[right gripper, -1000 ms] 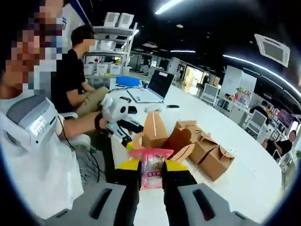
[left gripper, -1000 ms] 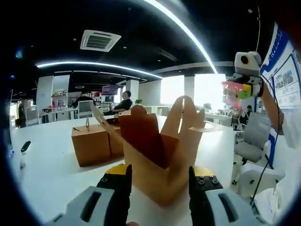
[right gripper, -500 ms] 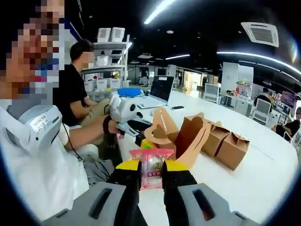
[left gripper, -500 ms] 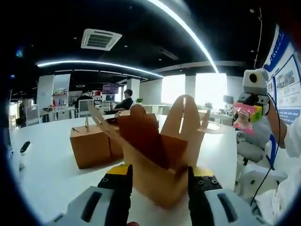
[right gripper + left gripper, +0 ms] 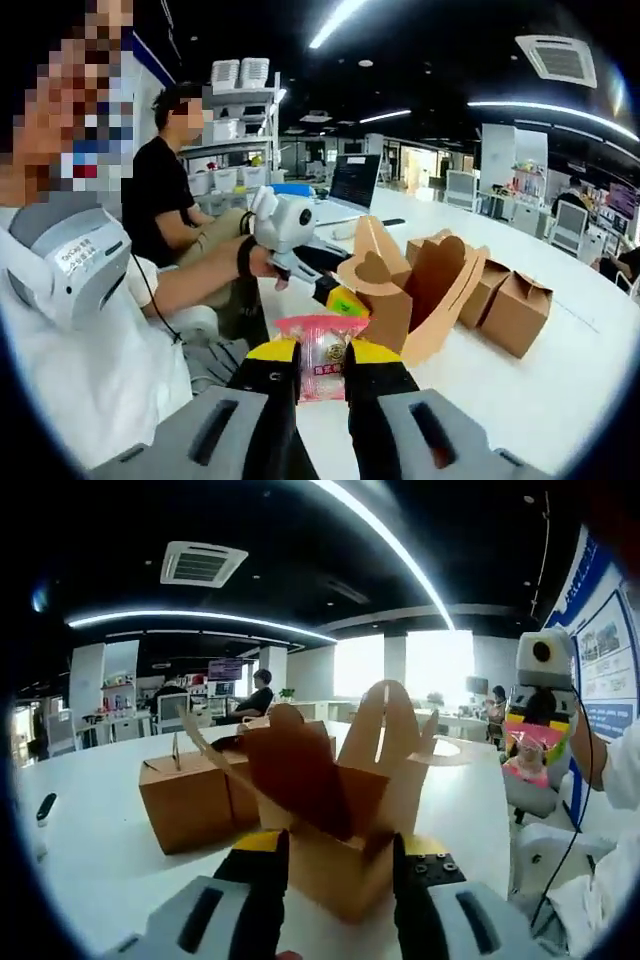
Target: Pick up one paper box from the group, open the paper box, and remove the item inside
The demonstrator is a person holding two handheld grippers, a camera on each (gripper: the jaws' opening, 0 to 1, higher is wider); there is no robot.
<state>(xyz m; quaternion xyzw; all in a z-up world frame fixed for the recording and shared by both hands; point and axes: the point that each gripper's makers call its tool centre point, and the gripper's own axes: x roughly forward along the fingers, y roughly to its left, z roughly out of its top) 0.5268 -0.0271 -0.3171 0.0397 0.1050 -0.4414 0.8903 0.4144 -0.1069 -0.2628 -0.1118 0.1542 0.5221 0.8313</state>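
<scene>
- The left gripper (image 5: pixel 328 855) has its jaws closed against the sides of an opened paper box (image 5: pixel 335 810), whose flaps stand up and splay apart; the box sits on the white worktop (image 5: pixel 90 850).
- The right gripper (image 5: pixel 323 365) is clamped on a small pink-wrapped packet (image 5: pixel 325 355) (the item from inside the box), held up in the air, clear of the box and in front of the person's body.
- In the left gripper view the same packet (image 5: pixel 530 755) shows off to the right, lifted above the worktop's edge.
- Just behind the opened box stand closed paper boxes (image 5: pixel 190 795), close together; in the right gripper view they sit beyond the open one (image 5: pixel 515 310).
- A laptop (image 5: pixel 355 185) lies farther along the worktop, and a seated person in black (image 5: pixel 170 190) is at its near side.
</scene>
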